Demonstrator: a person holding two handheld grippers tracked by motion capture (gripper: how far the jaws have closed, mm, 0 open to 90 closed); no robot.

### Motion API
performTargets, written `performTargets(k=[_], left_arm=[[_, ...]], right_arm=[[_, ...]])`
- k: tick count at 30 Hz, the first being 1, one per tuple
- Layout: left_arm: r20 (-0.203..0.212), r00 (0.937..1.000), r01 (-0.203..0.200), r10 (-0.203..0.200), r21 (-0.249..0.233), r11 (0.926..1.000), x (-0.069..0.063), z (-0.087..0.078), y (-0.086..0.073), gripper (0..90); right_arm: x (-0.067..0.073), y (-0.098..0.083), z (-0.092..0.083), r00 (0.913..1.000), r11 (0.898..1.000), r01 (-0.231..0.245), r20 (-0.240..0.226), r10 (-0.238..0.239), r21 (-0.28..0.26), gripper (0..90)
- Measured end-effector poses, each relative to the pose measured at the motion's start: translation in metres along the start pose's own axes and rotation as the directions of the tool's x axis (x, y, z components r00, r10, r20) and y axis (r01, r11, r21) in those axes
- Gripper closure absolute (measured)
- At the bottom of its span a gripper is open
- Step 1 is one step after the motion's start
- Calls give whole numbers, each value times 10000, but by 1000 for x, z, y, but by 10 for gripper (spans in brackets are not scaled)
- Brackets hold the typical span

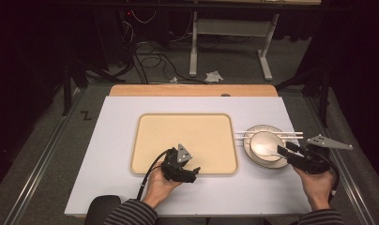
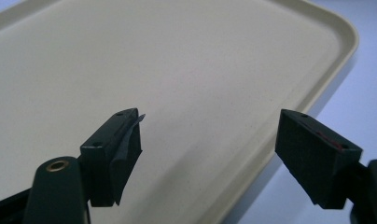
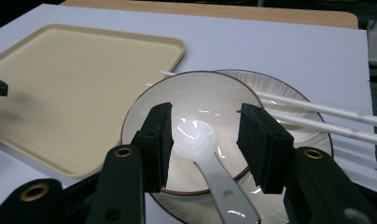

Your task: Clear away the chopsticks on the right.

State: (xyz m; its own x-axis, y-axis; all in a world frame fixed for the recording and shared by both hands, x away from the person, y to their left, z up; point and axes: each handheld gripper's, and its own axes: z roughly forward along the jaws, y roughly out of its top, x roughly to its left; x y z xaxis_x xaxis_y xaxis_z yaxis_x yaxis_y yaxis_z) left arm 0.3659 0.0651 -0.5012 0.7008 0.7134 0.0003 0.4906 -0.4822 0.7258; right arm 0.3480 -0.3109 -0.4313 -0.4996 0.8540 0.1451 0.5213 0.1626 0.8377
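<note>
Two grippers are at work over a white table [image 1: 108, 140]. Much of the right gripper [image 3: 204, 140] is cut off at the bottom of its own view, and in the high view its jaw tips run together with the bowl's rim, so how close they come there is hard to make out. In the right gripper view its jaws stand apart, one on each side of a white spoon [image 3: 210, 154], and the pads press on nothing; the spoon's scoop lies between the fingers [image 3: 156, 140] and its handle runs back under them, its end cut off by the frame. The spoon lies in a bowl [image 3: 149, 100], which sits on a plate [image 3: 289, 116]; the near part of both is hidden behind the jaws. Just past the fingers, two white chopsticks [image 3: 326, 116] lie across the plate's far side, their right ends running out of view. Whether the spoon touches the left pad I cannot tell; it looks just clear of it.

The left gripper [image 2: 210, 149] is released too: its jaws gape wide over the near right corner of a tan tray [image 2: 336, 37], with only tray floor and rim between the fingers [image 2: 116, 149]. A scrap of grey tape seems to peel from the left pad. In the high view a hand [image 1: 159, 185] holds this gripper at the tray's near edge, well apart from the bowl. Beyond the table, cables and a desk frame lie in the dark.
</note>
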Motion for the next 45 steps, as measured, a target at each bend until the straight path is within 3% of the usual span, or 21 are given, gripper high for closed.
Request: performTargets(k=[6,11,16,24,31,35,45], left_arm=[[-121,9995,-305,301,-281,9991,-2,-2,0,252],[-215,9990,-409,402,-322,9986,-3,-6,-1,253],[-205,9996,165,-171,-282,9995,-2,-11,-4,253],[-501,9971,551,-577,-517,9971,-2,-23,-13,248],[-669,9938,863,-890,-427,9954,0,-30,-21,247],[-791,9911,1050,-1073,-330,9939,1,-33,-27,239],[-1121,9816,1490,-1544,-548,9873,2,-46,-38,235]], right_arm=[[-14,2,-5,9982,9997,90,592,-103,235,576],[-24,6,-6,9976,9996,70,683,-89,279,565],[-42,13,-6,9979,9996,-146,642,129,260,584],[-65,20,0,9952,9984,-89,975,35,555,637],[-91,30,14,9917,9954,24,1278,-147,959,661],[-97,32,22,9904,9929,-50,1377,-115,1192,657],[-108,40,49,9876,9818,336,1445,-614,1870,630]])
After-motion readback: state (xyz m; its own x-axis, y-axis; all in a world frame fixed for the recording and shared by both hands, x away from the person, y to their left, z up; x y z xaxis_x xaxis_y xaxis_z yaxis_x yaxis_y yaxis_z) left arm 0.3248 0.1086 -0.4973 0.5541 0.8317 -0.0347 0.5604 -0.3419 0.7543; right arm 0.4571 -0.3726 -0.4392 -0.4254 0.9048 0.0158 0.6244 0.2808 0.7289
